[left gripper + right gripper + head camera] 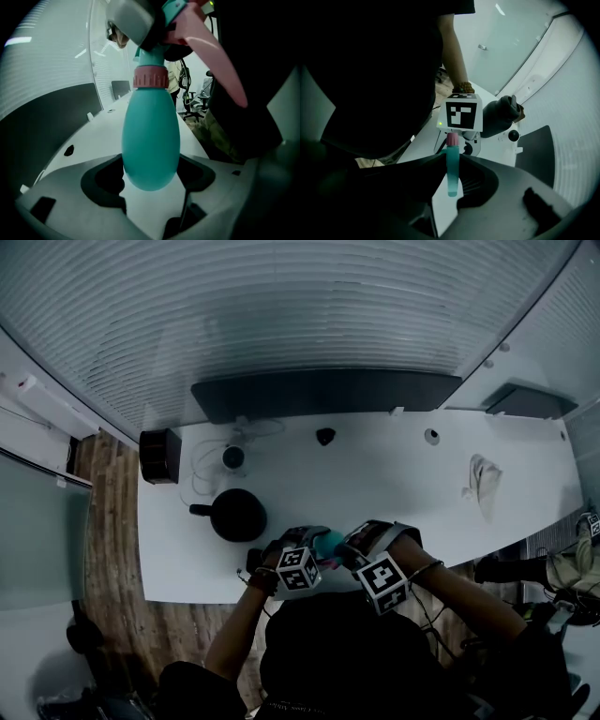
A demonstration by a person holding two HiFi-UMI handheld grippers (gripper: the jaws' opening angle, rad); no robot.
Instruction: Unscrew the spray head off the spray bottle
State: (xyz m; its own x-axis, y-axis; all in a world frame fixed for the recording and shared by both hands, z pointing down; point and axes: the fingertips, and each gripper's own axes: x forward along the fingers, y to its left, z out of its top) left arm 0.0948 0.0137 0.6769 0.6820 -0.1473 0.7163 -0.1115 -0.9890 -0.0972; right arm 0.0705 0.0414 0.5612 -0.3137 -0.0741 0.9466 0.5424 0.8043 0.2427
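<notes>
Left gripper (151, 185) clamps the teal plastic spray bottle (151, 136) steady. Right gripper (452, 180) fingers clench its pink-triggered spray head (201, 37) for twisting.

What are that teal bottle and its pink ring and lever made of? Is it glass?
The teal egg-shaped spray bottle looks like plastic, not glass: opaque, smooth, with a soft satin sheen. The pink ribbed collar and the long pink trigger of the spray head look like harder moulded plastic: even colour, crisp ridges, a thin stiff blade. Only a guess from looks.
</notes>
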